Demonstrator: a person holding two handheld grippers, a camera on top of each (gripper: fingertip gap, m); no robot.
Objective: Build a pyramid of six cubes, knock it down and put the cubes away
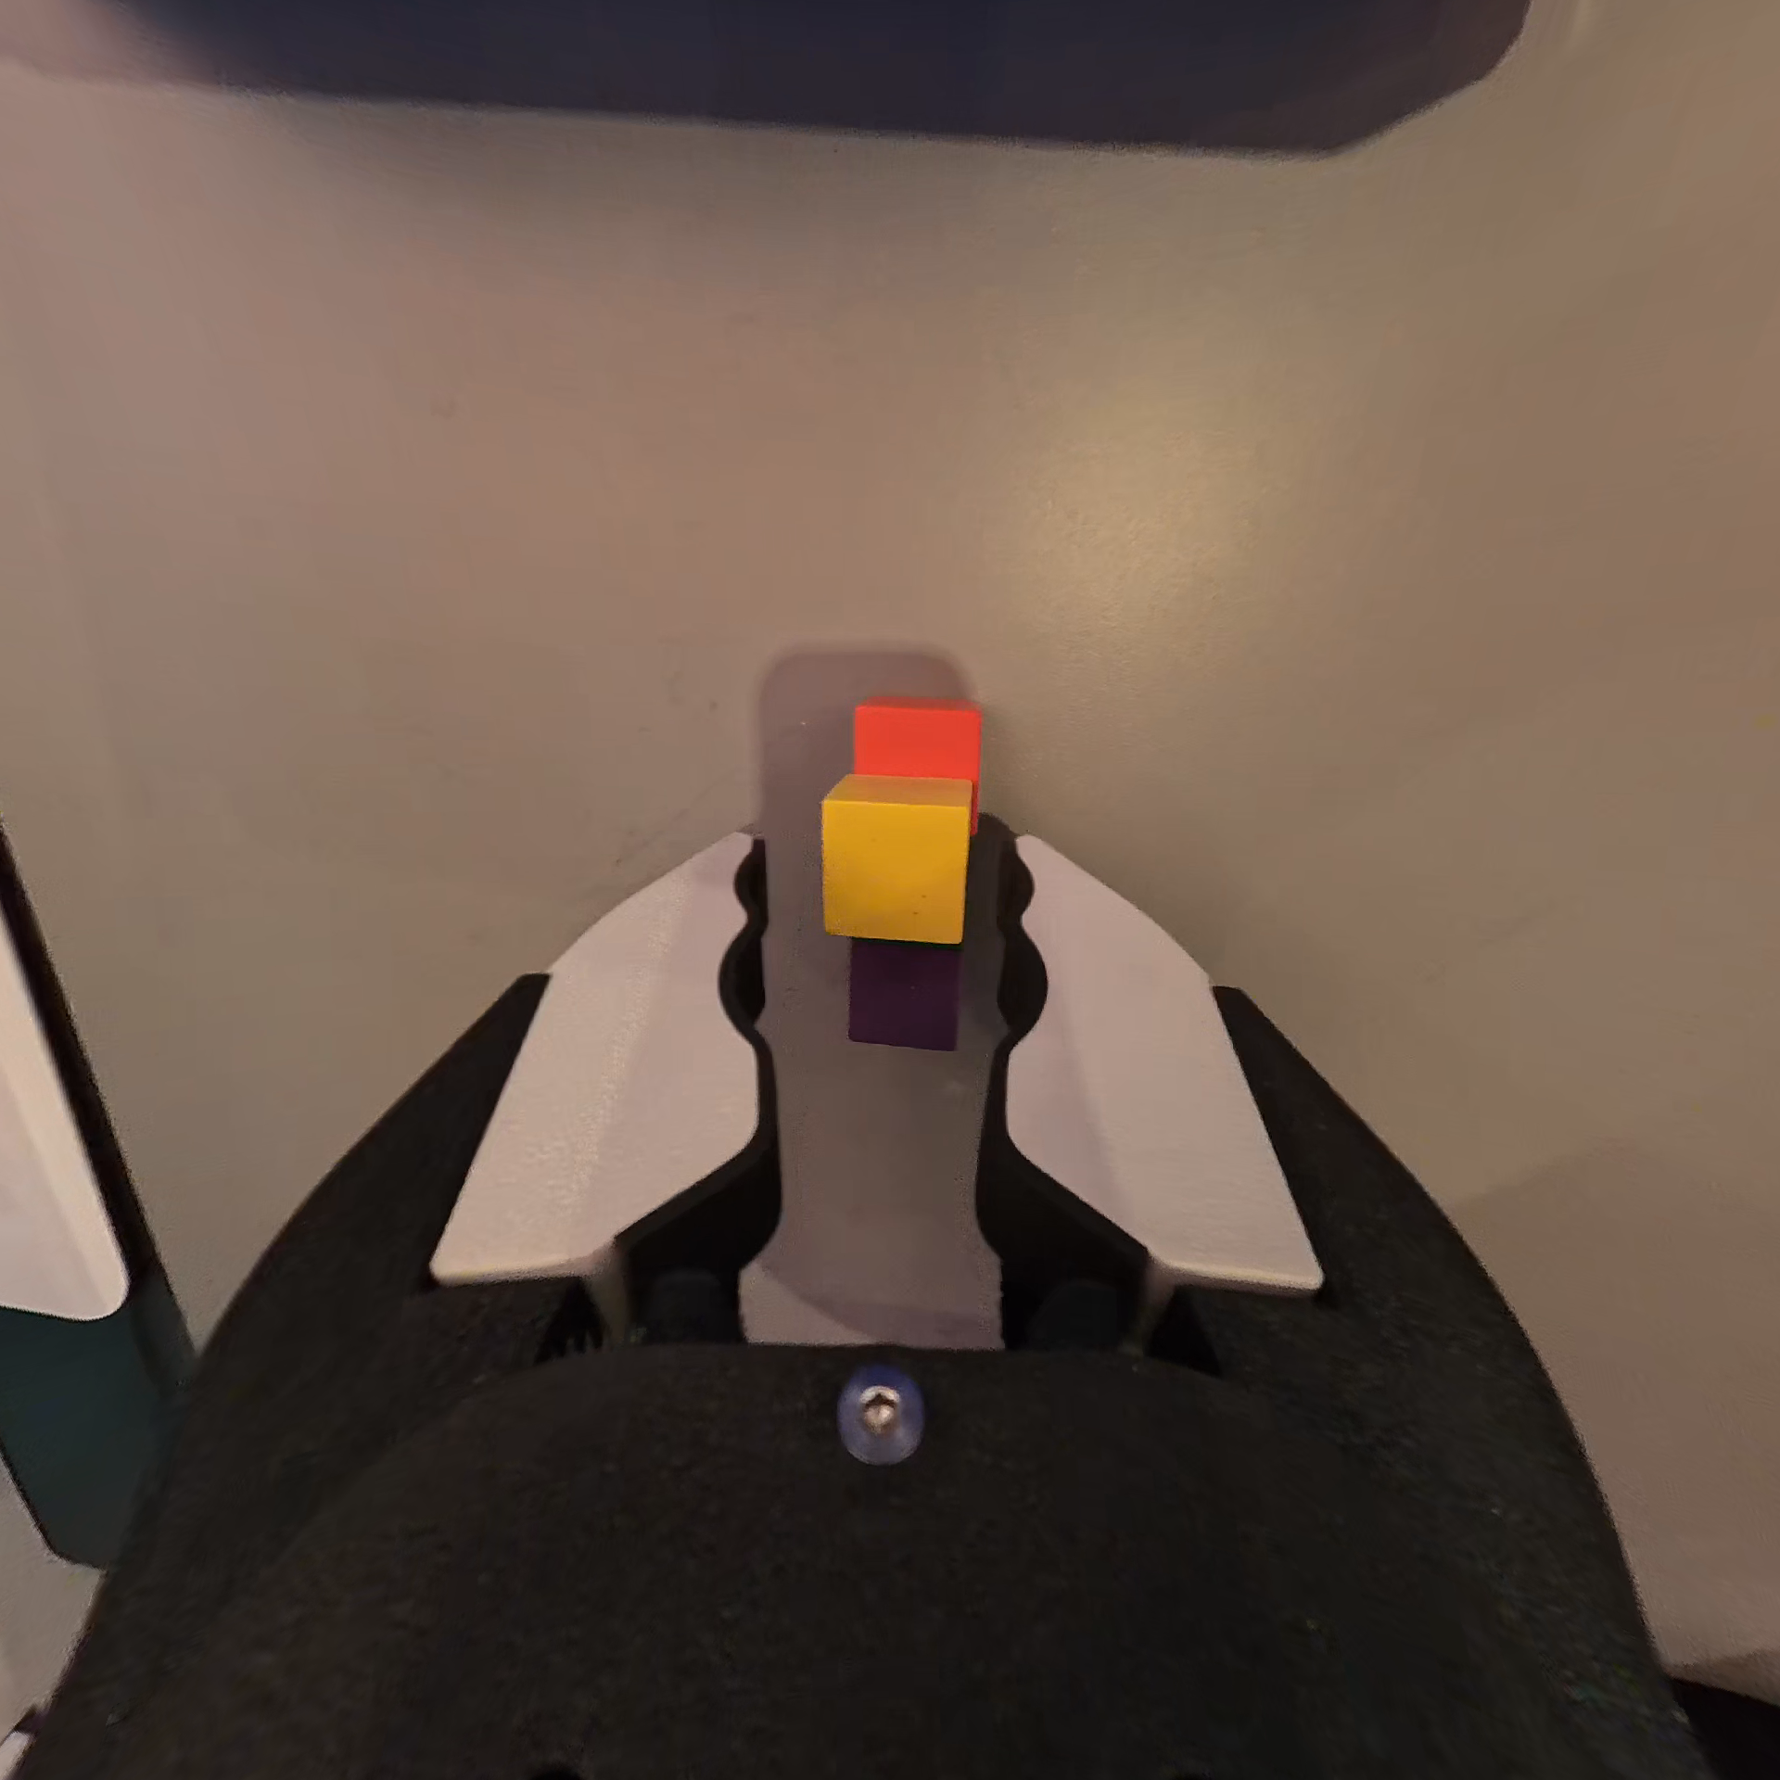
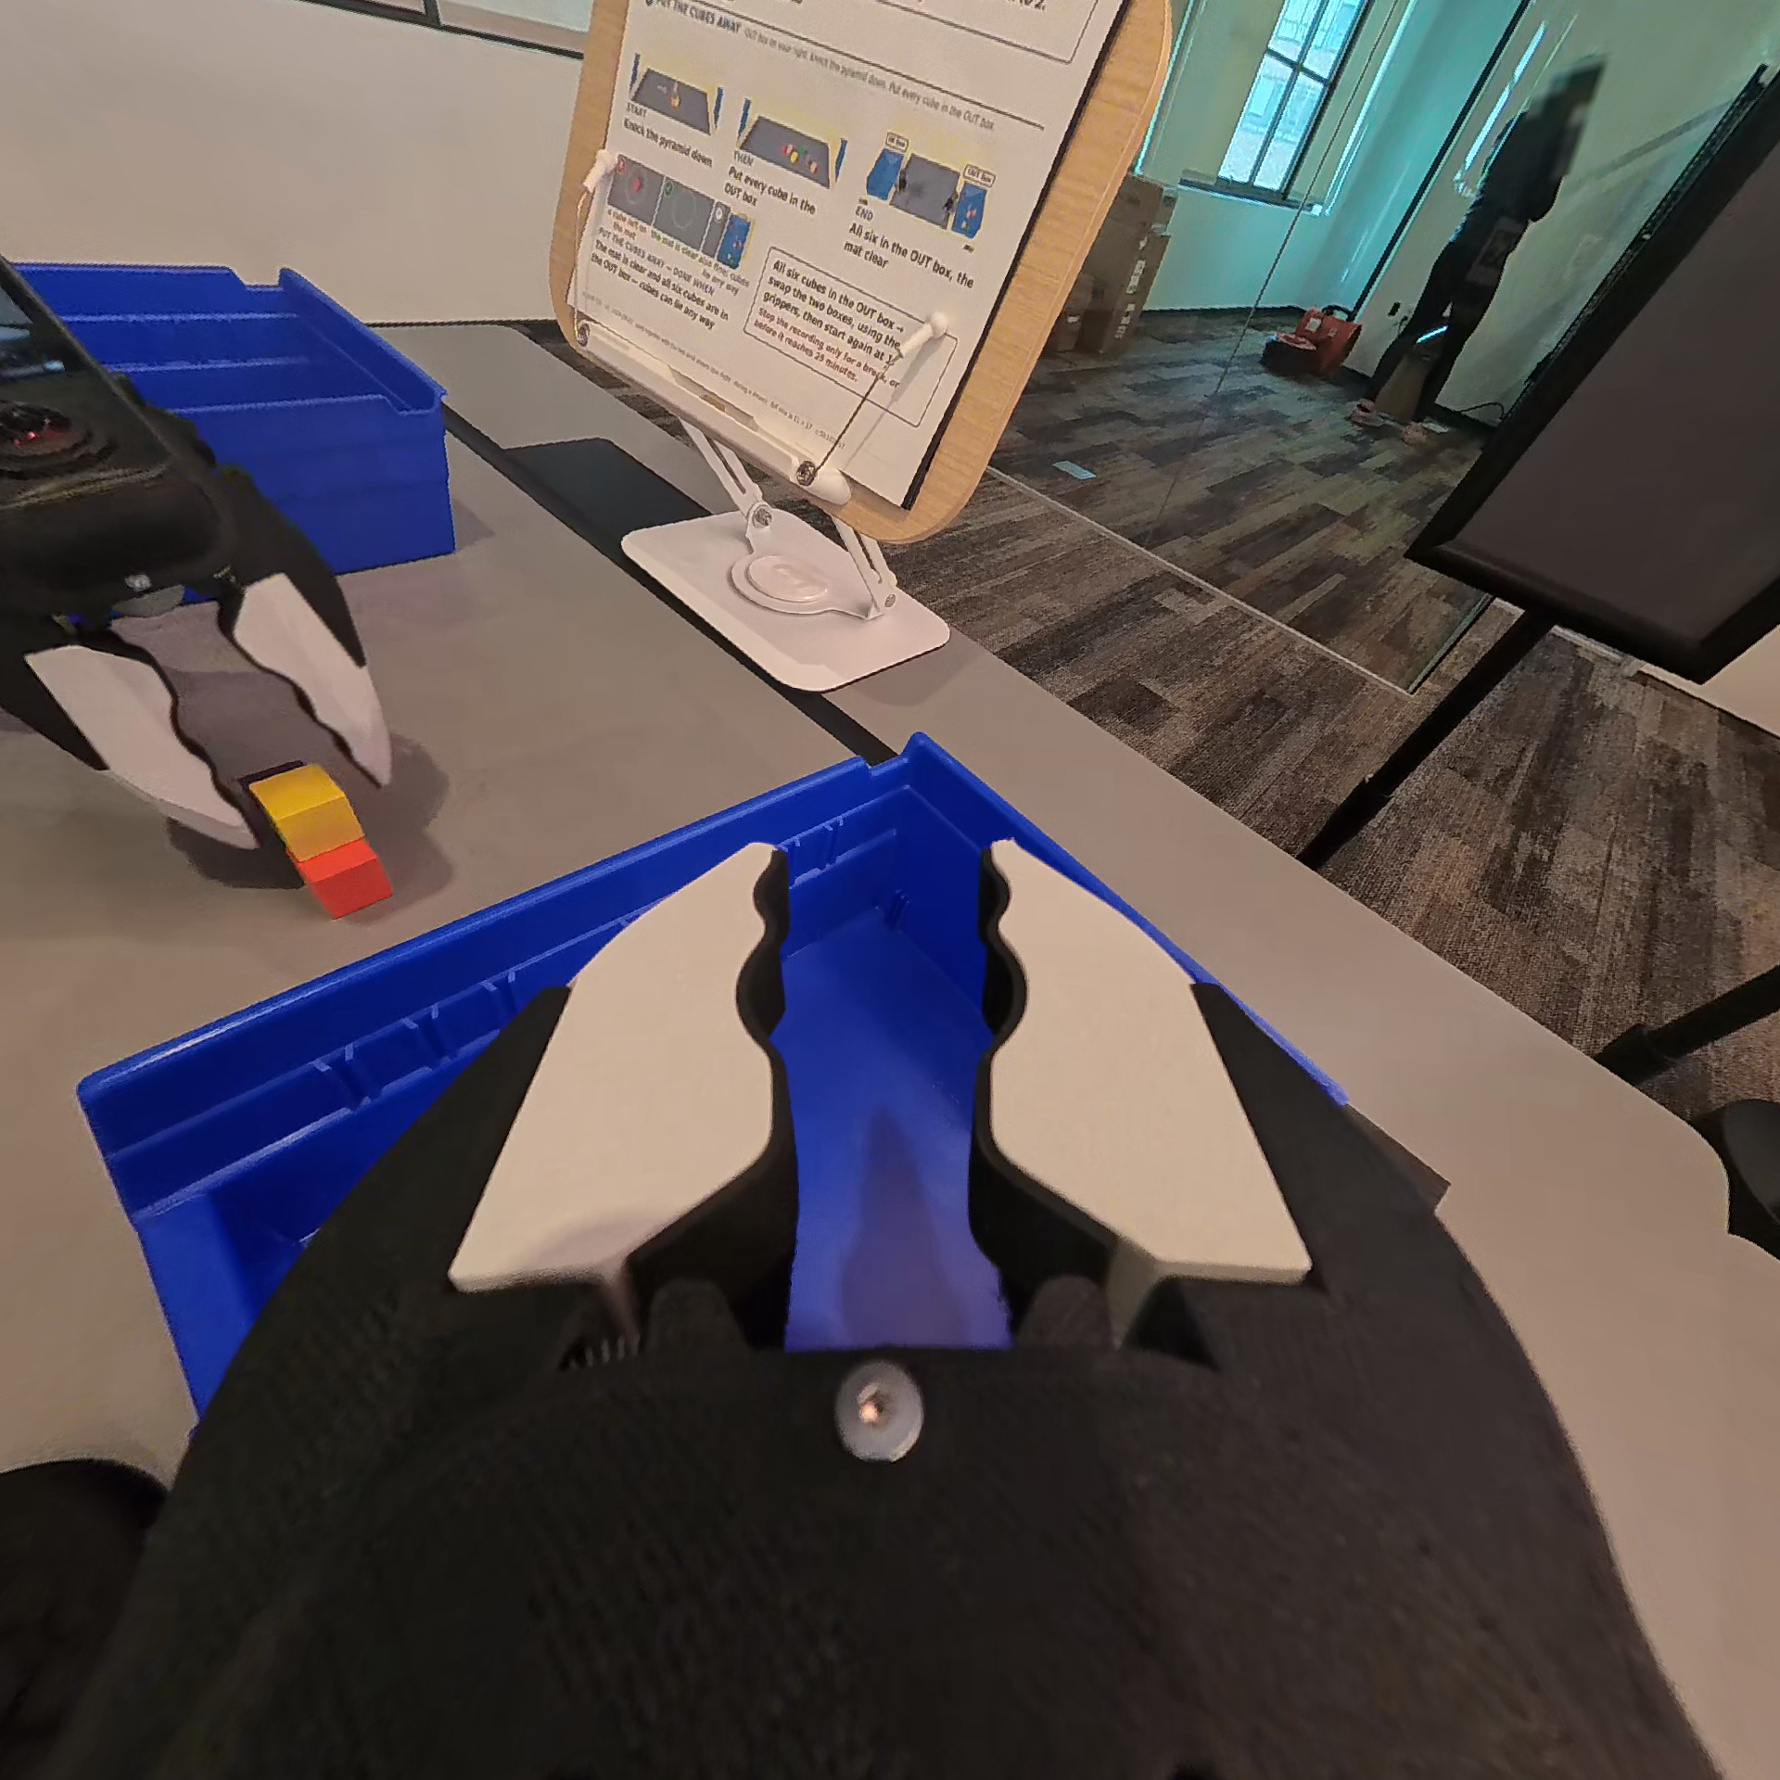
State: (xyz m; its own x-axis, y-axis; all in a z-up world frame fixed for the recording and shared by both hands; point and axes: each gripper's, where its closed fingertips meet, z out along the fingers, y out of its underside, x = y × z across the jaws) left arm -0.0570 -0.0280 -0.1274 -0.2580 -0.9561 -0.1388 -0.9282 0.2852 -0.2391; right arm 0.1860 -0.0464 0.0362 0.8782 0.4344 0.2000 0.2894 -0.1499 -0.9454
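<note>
- Between the parted fingers of the left gripper [image 1: 891,848], three cubes sit on the grey counter [image 1: 1348,578]: a yellow cube [image 1: 896,862] rests on top, bridging an orange cube [image 1: 920,737] at its 12 o'clock side and a purple cube [image 1: 903,997] at its 6 o'clock side.
- Neither left finger appears to touch the yellow cube in the left wrist view; the fingers are spread wider than the cube, one on each side of it, so this gripper holds nothing.
- Over the near blue bin [image 2: 482,973], the right gripper [image 2: 881,867] hangs with its fingers apart and nothing between them; the part of the bin floor I can see is bare.
- Seen from the right wrist view, the cubes lie at about 10 o'clock from that bin, near it on the counter.
- Handling, as I judge it: the cubes look small, light and rigid, with smooth painted faces that may slip under a weak squeeze. Gripping two opposite flat side faces, square on, seems best; a corner grip would likely twist the cube out.
- The yellow cube is only perched, so a sideways nudge could topple it.
- Count: three cubes in view (one yellow, one orange, one purple), two blue bins, the second blue bin [image 2: 289,385] at 11 o'clock, two grippers, and one instruction board on a stand [image 2: 828,241].
</note>
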